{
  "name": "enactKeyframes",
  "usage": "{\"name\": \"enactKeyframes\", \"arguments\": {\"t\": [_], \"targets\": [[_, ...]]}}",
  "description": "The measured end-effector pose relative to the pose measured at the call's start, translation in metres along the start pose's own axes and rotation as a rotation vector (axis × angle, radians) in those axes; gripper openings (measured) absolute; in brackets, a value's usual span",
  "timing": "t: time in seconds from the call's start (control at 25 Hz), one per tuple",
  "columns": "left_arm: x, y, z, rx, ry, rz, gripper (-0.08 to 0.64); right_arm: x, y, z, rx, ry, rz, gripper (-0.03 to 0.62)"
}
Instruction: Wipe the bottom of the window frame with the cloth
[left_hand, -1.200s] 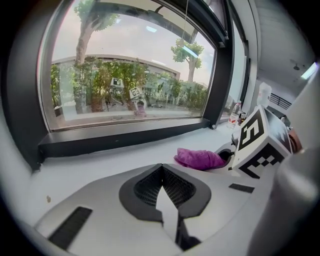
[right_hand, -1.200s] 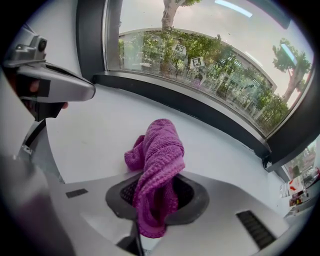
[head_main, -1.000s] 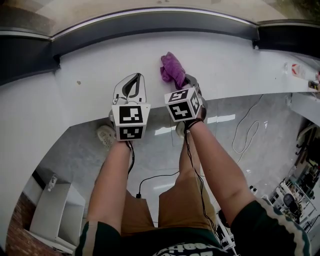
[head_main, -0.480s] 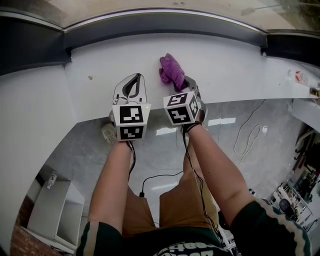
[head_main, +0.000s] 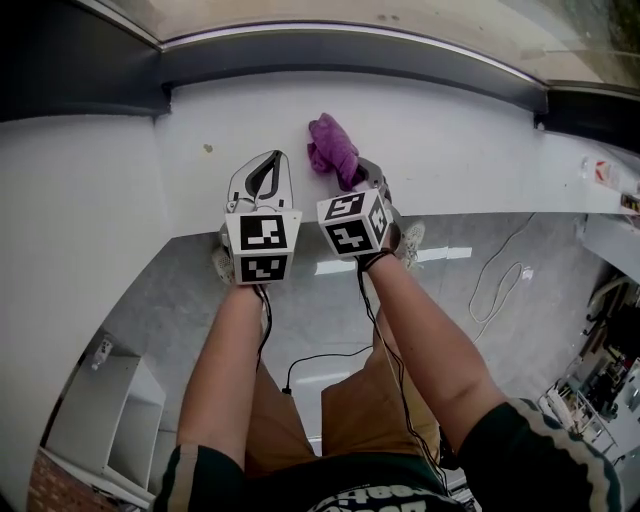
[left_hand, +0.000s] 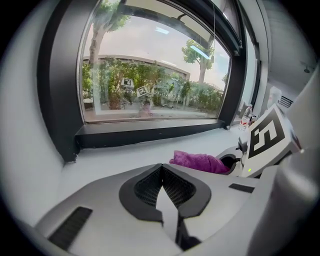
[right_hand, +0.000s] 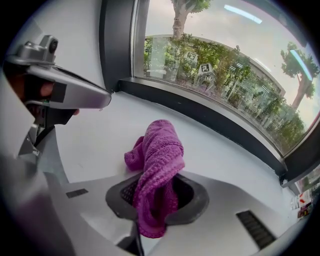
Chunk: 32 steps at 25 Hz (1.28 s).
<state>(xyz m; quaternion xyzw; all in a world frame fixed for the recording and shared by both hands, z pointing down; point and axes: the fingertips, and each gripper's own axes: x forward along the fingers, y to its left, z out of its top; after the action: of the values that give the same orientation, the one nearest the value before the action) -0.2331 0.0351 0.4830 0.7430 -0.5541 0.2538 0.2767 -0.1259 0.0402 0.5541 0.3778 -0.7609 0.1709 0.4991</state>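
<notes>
Cloth (right_hand: 157, 165) sits pinched in the right gripper (right_hand: 156, 200), fingers clamped on a bunched wad that rests on the white sill (head_main: 470, 130), short of the dark window frame (head_main: 350, 55). Left gripper (left_hand: 161, 186) has its fingers shut on nothing. Risk: the wad looks loosely held, so dragging it along the frame could tug it free, or it'd only wipe the sill.

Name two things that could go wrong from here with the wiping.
1. The right gripper pinches the purple cloth in a bunch with much hanging loose, so it may slip out or wipe poorly.
2. The left gripper, shut and empty, sits close beside it and could bump it along the bottom frame rail.
</notes>
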Motion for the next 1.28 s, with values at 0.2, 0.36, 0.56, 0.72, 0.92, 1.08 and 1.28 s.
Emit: {"name": "enactKeyframes", "arguments": {"t": [0.2, 0.36, 0.56, 0.72, 0.92, 1.08, 1.28], "targets": [[-0.013, 0.027, -0.004, -0.012, 0.001, 0.033, 0.009, 0.004, 0.022, 0.013, -0.002, 0.001, 0.03, 0.086], [-0.024, 0.049, -0.007, -0.038, -0.003, 0.071, 0.009, 0.007, 0.041, 0.024, -0.023, -0.003, 0.054, 0.086], [-0.04, 0.073, -0.014, -0.062, -0.002, 0.11, 0.009, 0.012, 0.067, 0.039, -0.043, -0.007, 0.093, 0.086], [-0.051, 0.093, -0.02, -0.082, 0.003, 0.142, 0.009, 0.015, 0.087, 0.052, -0.059, -0.011, 0.123, 0.086], [-0.059, 0.112, -0.027, -0.1, 0.008, 0.173, 0.009, 0.019, 0.109, 0.065, -0.076, -0.014, 0.162, 0.086], [-0.066, 0.123, -0.031, -0.115, 0.015, 0.193, 0.009, 0.022, 0.129, 0.075, -0.089, -0.014, 0.2, 0.086], [-0.078, 0.136, -0.042, -0.146, 0.032, 0.216, 0.009, 0.024, 0.151, 0.085, -0.083, -0.011, 0.254, 0.086]]}}
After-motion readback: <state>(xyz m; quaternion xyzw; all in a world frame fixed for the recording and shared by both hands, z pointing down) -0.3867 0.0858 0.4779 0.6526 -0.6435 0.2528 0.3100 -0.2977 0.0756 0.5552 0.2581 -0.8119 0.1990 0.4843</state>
